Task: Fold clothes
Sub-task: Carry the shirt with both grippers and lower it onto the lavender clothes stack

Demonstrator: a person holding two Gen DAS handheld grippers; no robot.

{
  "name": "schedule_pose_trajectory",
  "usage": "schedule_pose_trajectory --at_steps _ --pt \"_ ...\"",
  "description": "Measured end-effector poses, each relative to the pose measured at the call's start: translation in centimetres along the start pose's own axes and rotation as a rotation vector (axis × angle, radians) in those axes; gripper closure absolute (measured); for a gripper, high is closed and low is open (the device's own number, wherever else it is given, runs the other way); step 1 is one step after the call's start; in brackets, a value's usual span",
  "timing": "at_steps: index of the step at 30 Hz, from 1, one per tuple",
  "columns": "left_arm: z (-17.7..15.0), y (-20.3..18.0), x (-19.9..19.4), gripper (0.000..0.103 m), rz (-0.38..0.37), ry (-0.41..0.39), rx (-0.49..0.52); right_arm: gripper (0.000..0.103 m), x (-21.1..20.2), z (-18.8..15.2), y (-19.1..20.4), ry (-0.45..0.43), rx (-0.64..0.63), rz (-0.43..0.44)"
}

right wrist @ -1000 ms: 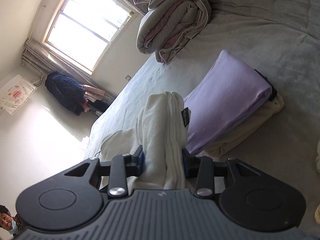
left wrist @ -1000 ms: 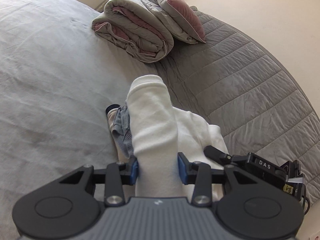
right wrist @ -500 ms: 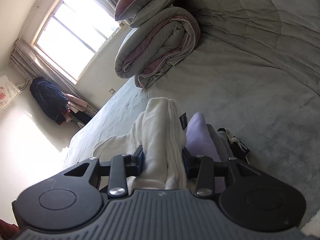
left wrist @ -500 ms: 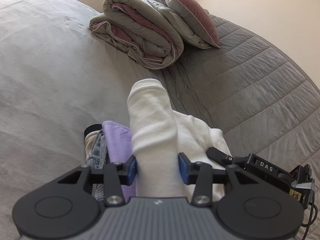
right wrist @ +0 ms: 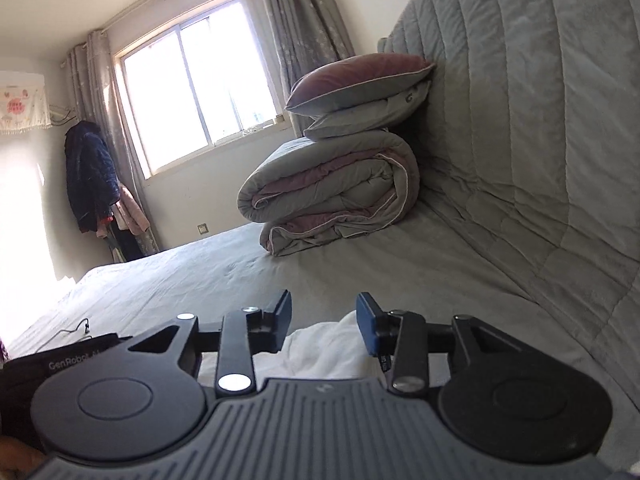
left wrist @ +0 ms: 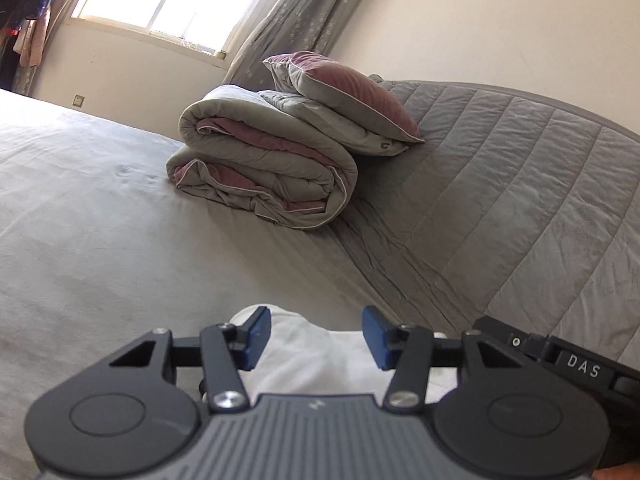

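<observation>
White garment mostly hidden behind both grippers
White garment point(left wrist: 320, 354) lay low between the left gripper point(left wrist: 316, 334), pads apart, released; right gripper point(right wrist: 323, 326) was closing, not yet pinching it.

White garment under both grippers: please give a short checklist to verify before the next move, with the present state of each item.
1. Left gripper free of white garment: ok, pads clear of the cloth.
2. Right gripper free: ok; jaws closing, cloth lies below the pads.
3. Garment folded neatly: cannot tell, mostly hidden.
4. Bed ahead free: ok.
5. Folded quilt out of the way: ok.
</observation>
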State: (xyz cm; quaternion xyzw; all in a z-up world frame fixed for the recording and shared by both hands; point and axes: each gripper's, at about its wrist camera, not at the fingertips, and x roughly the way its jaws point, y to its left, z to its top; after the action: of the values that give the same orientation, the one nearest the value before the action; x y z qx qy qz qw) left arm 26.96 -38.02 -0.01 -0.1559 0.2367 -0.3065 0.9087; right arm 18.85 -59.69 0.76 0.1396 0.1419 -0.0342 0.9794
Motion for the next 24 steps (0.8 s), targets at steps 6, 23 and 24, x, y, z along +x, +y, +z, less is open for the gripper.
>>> schedule_pose_trajectory --at_steps 6,23,24 --pt "-1.7 0.4 2.3 0.066 0.040 0.117 0.059 0.092 2.2 -2.8 0.1 0.100 -0.110 -0.065" --pt "0.0 -0.3 -9.3 0.047 0.099 0.142 0.135 0.054 -5.7 -0.4 5.1 0.055 -0.079 -0.023" --pt "-0.1 -0.5 -10.1 0.047 0.103 0.150 0.142 0.053 -6.3 -0.4 5.6 0.056 -0.074 -0.020"
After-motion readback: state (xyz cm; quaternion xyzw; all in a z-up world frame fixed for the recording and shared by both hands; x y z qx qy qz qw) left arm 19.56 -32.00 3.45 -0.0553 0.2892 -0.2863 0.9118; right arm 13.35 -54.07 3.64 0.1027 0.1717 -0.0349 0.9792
